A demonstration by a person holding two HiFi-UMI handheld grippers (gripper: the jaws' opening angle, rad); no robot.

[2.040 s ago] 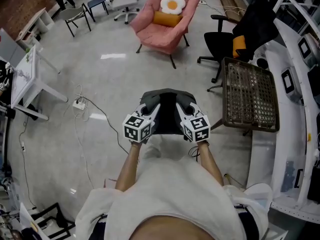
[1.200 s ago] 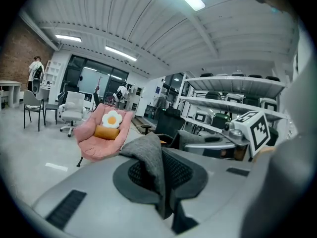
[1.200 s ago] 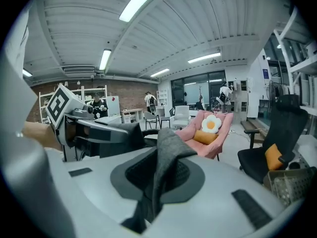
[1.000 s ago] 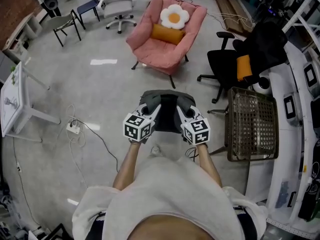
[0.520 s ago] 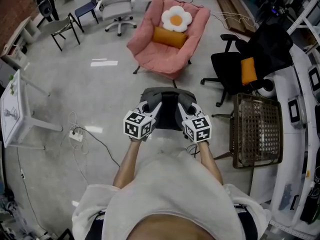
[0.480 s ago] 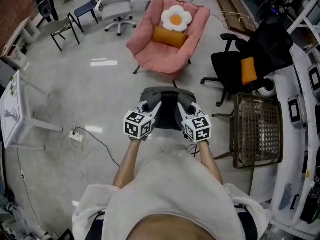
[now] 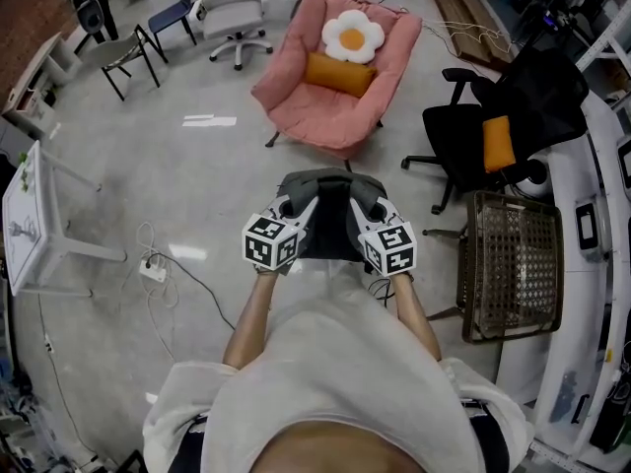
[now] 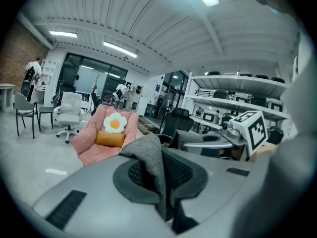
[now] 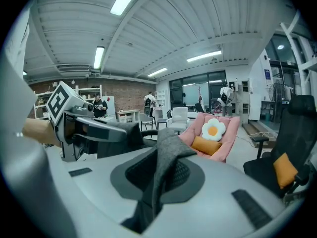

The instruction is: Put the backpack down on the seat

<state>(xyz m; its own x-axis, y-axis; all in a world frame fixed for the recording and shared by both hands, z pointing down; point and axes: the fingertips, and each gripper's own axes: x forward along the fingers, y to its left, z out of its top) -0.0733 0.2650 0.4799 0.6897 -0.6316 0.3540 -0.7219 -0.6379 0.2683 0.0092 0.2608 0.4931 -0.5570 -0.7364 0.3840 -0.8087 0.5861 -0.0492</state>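
Note:
A dark grey backpack (image 7: 330,217) hangs between my two grippers in front of the person's chest. My left gripper (image 7: 293,208) is shut on a fold of its grey fabric (image 8: 150,165) at the left side. My right gripper (image 7: 363,208) is shut on another grey fold (image 9: 166,155) at the right side. Ahead stands a pink armchair (image 7: 317,106) with an orange cushion (image 7: 339,73) and a flower-shaped pillow (image 7: 353,33) on it. The armchair also shows in the left gripper view (image 8: 89,145) and the right gripper view (image 9: 229,138), apart from the backpack.
A black office chair (image 7: 463,131) with an orange cushion stands to the right of the armchair. A brown mesh stand (image 7: 513,264) is at my right, a white table (image 7: 35,215) at my left. A power strip (image 7: 153,269) and cables lie on the floor. Other chairs (image 7: 232,13) stand far back.
The person has walked on toward the pink armchair, so the floor and furniture have slid through the head view. Both grippers keep their grip on the backpack, at the same height.

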